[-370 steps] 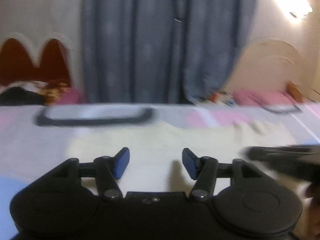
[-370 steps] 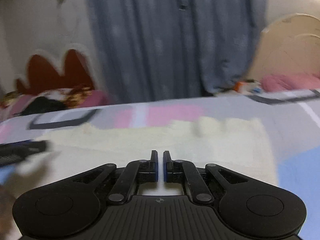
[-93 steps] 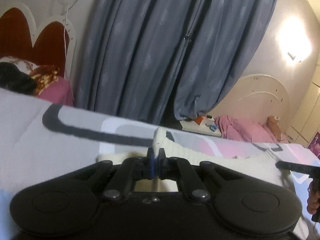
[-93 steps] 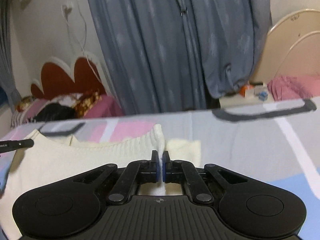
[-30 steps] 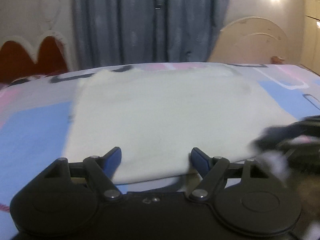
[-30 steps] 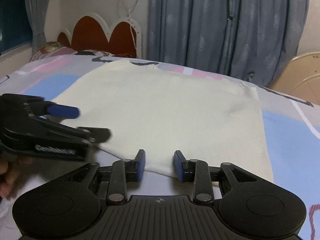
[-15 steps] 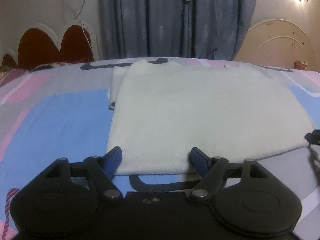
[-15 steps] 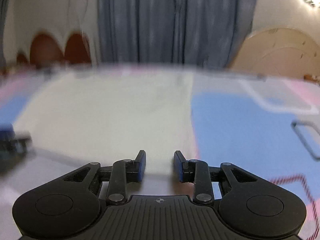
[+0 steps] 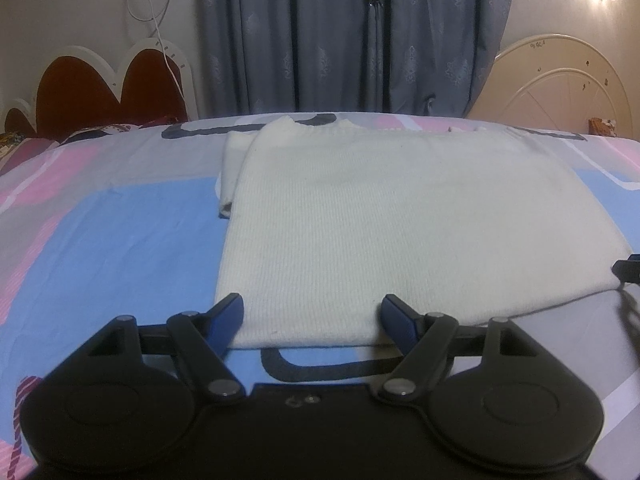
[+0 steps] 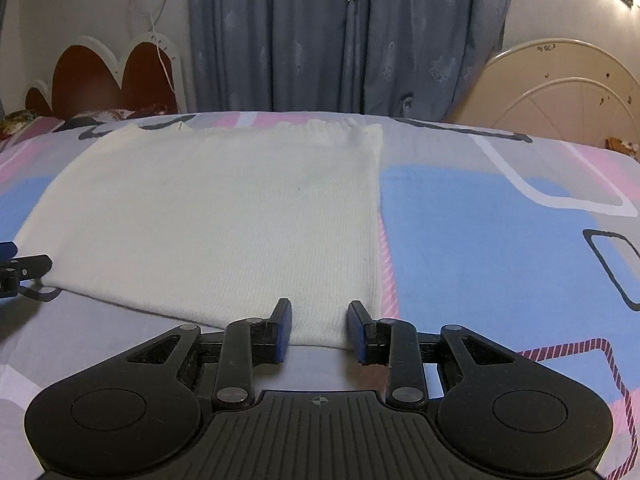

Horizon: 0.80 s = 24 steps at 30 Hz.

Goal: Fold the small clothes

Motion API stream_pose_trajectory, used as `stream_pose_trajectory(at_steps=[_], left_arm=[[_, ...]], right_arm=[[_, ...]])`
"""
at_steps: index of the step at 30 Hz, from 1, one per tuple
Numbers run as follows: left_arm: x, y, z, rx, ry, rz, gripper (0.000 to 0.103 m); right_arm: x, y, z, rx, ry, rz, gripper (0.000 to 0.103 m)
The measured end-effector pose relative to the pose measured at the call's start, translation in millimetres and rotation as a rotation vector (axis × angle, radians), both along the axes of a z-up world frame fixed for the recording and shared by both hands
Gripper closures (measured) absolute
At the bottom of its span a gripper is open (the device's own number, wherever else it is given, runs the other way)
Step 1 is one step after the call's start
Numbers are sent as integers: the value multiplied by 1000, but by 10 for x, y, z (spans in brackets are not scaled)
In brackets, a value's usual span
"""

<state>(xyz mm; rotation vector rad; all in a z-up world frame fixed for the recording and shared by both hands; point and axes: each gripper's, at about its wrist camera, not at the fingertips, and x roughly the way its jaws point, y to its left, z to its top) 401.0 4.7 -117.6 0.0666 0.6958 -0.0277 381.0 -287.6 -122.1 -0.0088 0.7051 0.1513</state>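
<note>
A cream knit sweater (image 9: 384, 220) lies flat on the bed, folded into a rectangle, with a sleeve edge (image 9: 230, 176) sticking out at its far left. It also shows in the right wrist view (image 10: 224, 216). My left gripper (image 9: 312, 316) is open and empty at the sweater's near left corner. My right gripper (image 10: 319, 328) is open and empty at the near right corner. The tip of the right gripper (image 9: 626, 270) shows at the left view's right edge; the tip of the left gripper (image 10: 20, 266) shows at the right view's left edge.
The bedsheet (image 9: 120, 240) is patterned blue, pink and grey. A red and white headboard (image 9: 104, 92) stands at the far left, blue curtains (image 9: 360, 36) behind, and a cream headboard (image 9: 560, 88) at the far right.
Both grippers let go of the sweater and drew back to its near edge. The sweater now lies flat and still. Over the last half second the right wrist view has steadied.
</note>
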Motion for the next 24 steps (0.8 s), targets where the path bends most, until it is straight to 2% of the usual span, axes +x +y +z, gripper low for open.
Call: stream_pose_trajectory(at_steps=[11,18,24], left_arm=[[15,104,-3,-36,12,-7,25],[109,49,8,-12,42,5,20],[39,59,81,-11,65,21,21]], right_arm=[[24,-17,-6,-5,9,13,72],[35,24,4,-25,18,4,72],[39,25,107,-27,34,-12,72]])
